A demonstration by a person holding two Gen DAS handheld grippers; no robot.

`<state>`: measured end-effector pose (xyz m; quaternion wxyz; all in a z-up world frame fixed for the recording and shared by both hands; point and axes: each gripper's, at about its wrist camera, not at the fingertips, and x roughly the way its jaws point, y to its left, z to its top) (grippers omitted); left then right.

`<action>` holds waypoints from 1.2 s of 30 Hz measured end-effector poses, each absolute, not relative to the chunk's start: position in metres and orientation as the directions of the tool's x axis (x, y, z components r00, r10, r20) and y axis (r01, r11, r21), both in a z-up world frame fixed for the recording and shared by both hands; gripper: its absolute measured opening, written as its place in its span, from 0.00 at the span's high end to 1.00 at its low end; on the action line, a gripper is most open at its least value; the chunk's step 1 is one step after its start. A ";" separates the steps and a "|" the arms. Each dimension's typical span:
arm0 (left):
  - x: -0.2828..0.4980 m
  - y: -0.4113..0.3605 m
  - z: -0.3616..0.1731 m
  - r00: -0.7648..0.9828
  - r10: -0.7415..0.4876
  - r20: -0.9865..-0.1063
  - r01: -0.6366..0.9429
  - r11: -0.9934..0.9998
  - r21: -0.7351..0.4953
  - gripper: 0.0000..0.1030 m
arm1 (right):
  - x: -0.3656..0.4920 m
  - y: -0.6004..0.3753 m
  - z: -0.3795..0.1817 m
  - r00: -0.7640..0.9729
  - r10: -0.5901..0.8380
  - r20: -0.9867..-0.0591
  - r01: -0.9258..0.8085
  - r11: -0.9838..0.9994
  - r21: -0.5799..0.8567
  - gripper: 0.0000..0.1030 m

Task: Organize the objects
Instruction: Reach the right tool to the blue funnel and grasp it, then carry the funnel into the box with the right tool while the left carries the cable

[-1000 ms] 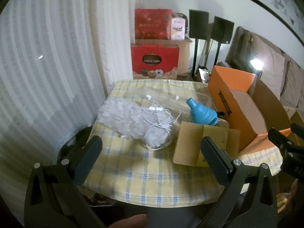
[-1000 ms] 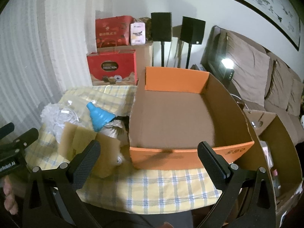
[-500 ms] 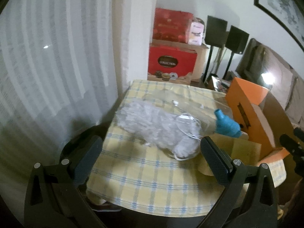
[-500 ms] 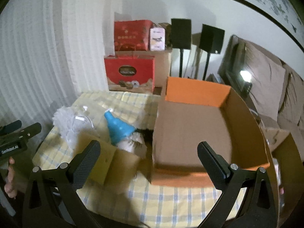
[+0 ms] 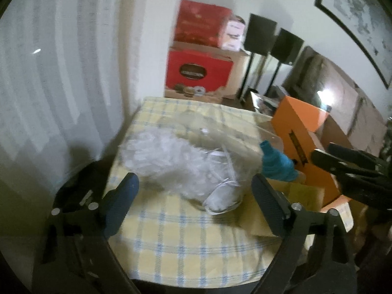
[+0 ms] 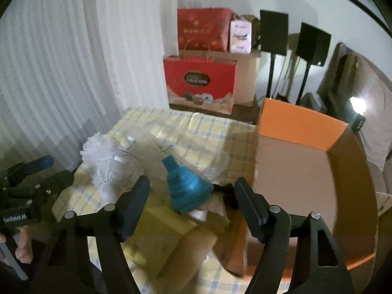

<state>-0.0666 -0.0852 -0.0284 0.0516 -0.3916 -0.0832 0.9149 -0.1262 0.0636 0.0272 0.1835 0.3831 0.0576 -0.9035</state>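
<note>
Hovering over the table (image 5: 186,230): left gripper (image 5: 196,193) wide open, empty, facing the white bag (image 5: 176,166); right gripper (image 6: 192,196) wide open around the funnel (image 6: 185,186), not gripping, box (image 6: 301,171) alongside.

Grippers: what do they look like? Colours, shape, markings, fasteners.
Both are matte black, two-finger, scissor-style frames with cut-out slots. Left gripper and right gripper carry long flat fingers with dark blue textured pads and silver round rivets at the pivots. From the right wrist view, the left gripper's side bears small white lettering, too blurred to read. No cables or sleeves visible.
</note>
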 end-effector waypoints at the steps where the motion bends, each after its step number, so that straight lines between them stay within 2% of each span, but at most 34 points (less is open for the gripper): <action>1: -0.072 -0.081 -0.030 -0.679 0.168 -0.715 -0.041 -0.981 -0.192 0.18 | -0.130 0.062 0.024 -0.628 -0.291 -0.722 0.380 -0.924 0.041 0.36; 2: -0.076 -0.077 -0.032 -0.669 0.180 -0.721 -0.054 -0.979 -0.195 0.25 | -0.135 0.059 0.021 -0.618 -0.295 -0.729 0.387 -0.921 0.046 0.37; 4: -0.086 -0.070 -0.037 -0.641 0.210 -0.738 -0.076 -0.974 -0.212 0.33 | -0.140 0.055 0.015 -0.606 -0.298 -0.738 0.394 -0.918 0.047 0.37; 13: -0.111 -0.053 -0.060 -0.553 0.274 -0.787 -0.107 -0.960 -0.260 0.48 | -0.164 0.031 -0.002 -0.557 -0.279 -0.782 0.440 -0.898 0.007 0.41; 20: -0.118 -0.055 -0.069 -0.517 0.303 -0.801 -0.098 -0.950 -0.297 0.73 | -0.187 0.016 -0.016 -0.482 -0.261 -0.836 0.478 -0.878 -0.001 0.45; 21: -0.119 -0.055 -0.070 -0.512 0.305 -0.803 -0.095 -0.949 -0.300 0.76 | -0.190 0.014 -0.019 -0.473 -0.260 -0.842 0.484 -0.875 -0.002 0.49; 22: -0.119 -0.055 -0.070 -0.510 0.308 -0.803 -0.095 -0.948 -0.304 0.80 | -0.191 0.013 -0.021 -0.468 -0.258 -0.845 0.488 -0.873 -0.003 0.59; 23: -0.119 -0.055 -0.070 -0.510 0.308 -0.803 -0.094 -0.948 -0.304 0.83 | -0.192 0.012 -0.024 -0.457 -0.253 -0.853 0.491 -0.871 -0.005 0.63; 27: -0.115 -0.055 -0.065 -0.525 0.306 -0.794 -0.092 -0.948 -0.305 0.88 | -0.188 0.014 -0.022 -0.469 -0.260 -0.844 0.496 -0.868 -0.008 0.69; 29: -0.113 -0.055 -0.061 -0.530 0.312 -0.788 -0.095 -0.946 -0.310 0.93 | -0.186 0.017 -0.017 -0.478 -0.269 -0.836 0.489 -0.872 0.001 0.70; 36: -0.111 -0.053 -0.038 -0.574 0.323 -0.752 -0.099 -0.940 -0.328 0.98 | -0.181 0.034 0.003 -0.512 -0.321 -0.797 0.454 -0.889 0.066 0.71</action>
